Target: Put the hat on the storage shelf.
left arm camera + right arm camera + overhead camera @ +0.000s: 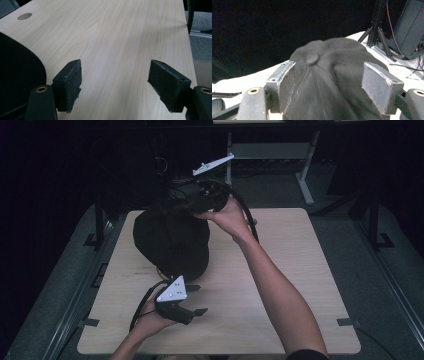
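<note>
A black cap [172, 242] sits crown-up on the light wooden table [280, 270], left of centre. My right gripper [177, 207] hovers over the cap's far side, held from the right by a hand. In the right gripper view the cap's crown and top button [312, 58] lie just beyond the right gripper [329, 70], whose jaws stand open and apart from the fabric. My left gripper [199, 300] rests low near the table's front, just in front of the cap. The left gripper [116, 70] is open over bare wood, and the cap's edge [17, 70] is at its left.
A round cable hole [24, 16] marks the tabletop's far corner. Another desk's frame [270, 150] stands behind the table. Black stands [377, 25] and cables sit beyond the table's edge. Bare wood spreads right of the cap.
</note>
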Demonstrator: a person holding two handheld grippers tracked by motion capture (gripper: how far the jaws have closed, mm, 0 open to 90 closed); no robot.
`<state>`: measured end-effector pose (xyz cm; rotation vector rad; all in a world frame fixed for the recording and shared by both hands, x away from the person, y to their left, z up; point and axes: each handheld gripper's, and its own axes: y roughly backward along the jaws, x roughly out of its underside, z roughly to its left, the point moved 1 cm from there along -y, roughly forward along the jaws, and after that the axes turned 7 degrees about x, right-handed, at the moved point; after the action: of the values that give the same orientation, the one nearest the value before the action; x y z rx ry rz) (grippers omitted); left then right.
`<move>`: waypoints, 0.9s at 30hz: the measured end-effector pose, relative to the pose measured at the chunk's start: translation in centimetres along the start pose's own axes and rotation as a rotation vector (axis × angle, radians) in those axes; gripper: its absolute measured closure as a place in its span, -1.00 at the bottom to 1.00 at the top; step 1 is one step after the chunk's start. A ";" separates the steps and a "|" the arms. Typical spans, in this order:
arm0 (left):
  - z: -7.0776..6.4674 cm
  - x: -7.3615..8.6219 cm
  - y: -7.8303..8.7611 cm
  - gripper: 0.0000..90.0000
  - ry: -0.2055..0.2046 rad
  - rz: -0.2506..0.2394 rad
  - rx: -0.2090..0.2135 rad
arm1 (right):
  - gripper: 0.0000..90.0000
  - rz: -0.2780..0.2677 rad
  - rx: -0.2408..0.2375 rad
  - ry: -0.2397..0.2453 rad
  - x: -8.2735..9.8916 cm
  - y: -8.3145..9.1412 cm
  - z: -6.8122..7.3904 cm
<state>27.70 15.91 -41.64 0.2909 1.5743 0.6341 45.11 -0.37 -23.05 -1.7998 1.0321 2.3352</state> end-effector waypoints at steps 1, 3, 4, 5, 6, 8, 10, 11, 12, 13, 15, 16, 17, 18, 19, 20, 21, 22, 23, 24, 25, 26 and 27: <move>0.0 0.0 0.0 -0.41 0.004 -0.002 0.000 | -0.42 0.000 0.005 -0.005 0.3 0.4 -0.1; 0.1 0.2 0.1 -0.41 0.004 -0.002 0.001 | -0.42 0.006 0.015 -0.002 0.9 1.1 -0.3; 0.1 0.2 0.1 -0.41 0.009 -0.002 0.000 | -0.43 0.007 0.024 -0.006 1.2 1.5 -0.4; 0.1 0.2 0.2 -0.41 0.009 -0.001 0.000 | -0.43 0.004 0.028 -0.013 1.5 1.8 -0.6; 0.1 0.2 0.2 -0.41 0.009 -0.003 0.000 | -0.43 0.004 0.030 -0.018 1.8 2.1 -0.7; 0.1 0.3 0.2 -0.41 0.009 -0.006 0.002 | -0.44 0.004 0.040 -0.026 2.3 2.7 -1.0; 0.2 0.4 0.1 -0.41 0.003 0.001 0.000 | -0.44 0.005 0.048 -0.035 2.9 3.2 -1.3; 0.2 0.4 0.1 -0.41 0.005 -0.001 0.000 | -0.45 0.008 0.047 -0.046 3.3 3.5 -1.6; 0.2 0.4 0.1 -0.41 0.004 -0.002 0.001 | -0.45 0.010 0.048 -0.052 3.5 3.6 -1.7; 0.2 0.4 0.1 -0.41 0.007 -0.001 0.003 | -0.45 0.011 0.048 -0.053 3.6 3.8 -1.7; 0.3 0.4 0.1 -0.42 0.014 -0.006 0.002 | -0.45 0.008 0.056 -0.059 4.1 4.2 -2.0; 0.3 0.4 0.1 -0.42 0.014 -0.006 0.002 | -0.45 0.012 0.058 -0.064 4.3 4.4 -2.1; 0.3 0.5 0.1 -0.42 0.014 -0.006 0.001 | -0.46 0.014 0.063 -0.064 4.4 4.6 -2.2; 0.3 0.5 0.1 -0.42 0.017 -0.009 0.001 | -0.46 0.014 0.067 -0.065 4.6 4.8 -2.4; 0.3 0.5 0.1 -0.42 0.020 -0.009 0.002 | -0.46 0.015 0.069 -0.067 4.8 5.0 -2.5; 0.3 0.5 0.2 -0.42 0.020 -0.008 0.002 | -0.46 0.017 0.070 -0.073 4.9 5.2 -2.6; 0.3 0.5 0.2 -0.42 0.019 -0.010 0.001 | -0.46 0.013 0.074 -0.074 5.1 5.4 -2.6; 0.3 0.5 0.2 -0.42 0.020 -0.011 0.000 | -0.46 0.013 0.078 -0.073 5.2 5.6 -2.7; 0.3 0.6 0.2 -0.42 0.020 -0.010 0.001 | -0.46 0.012 0.079 -0.077 5.4 5.8 -2.8; 0.3 0.6 0.2 -0.42 0.021 -0.011 0.002 | -0.46 0.010 0.084 -0.078 5.6 6.0 -2.9; 0.3 0.5 0.2 -0.42 0.018 -0.008 0.003 | -0.46 0.010 0.087 -0.080 5.8 6.2 -3.0; 0.3 0.5 0.3 -0.42 0.019 -0.008 0.003 | -0.46 0.010 0.090 -0.081 6.0 6.4 -3.1; 0.3 0.5 0.3 -0.42 0.013 -0.008 0.001 | -0.46 0.010 0.094 -0.088 6.1 6.6 -3.1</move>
<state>27.92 16.49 -41.92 0.2814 1.5879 0.6306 43.11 -9.39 -25.54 -1.6479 1.1204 2.3058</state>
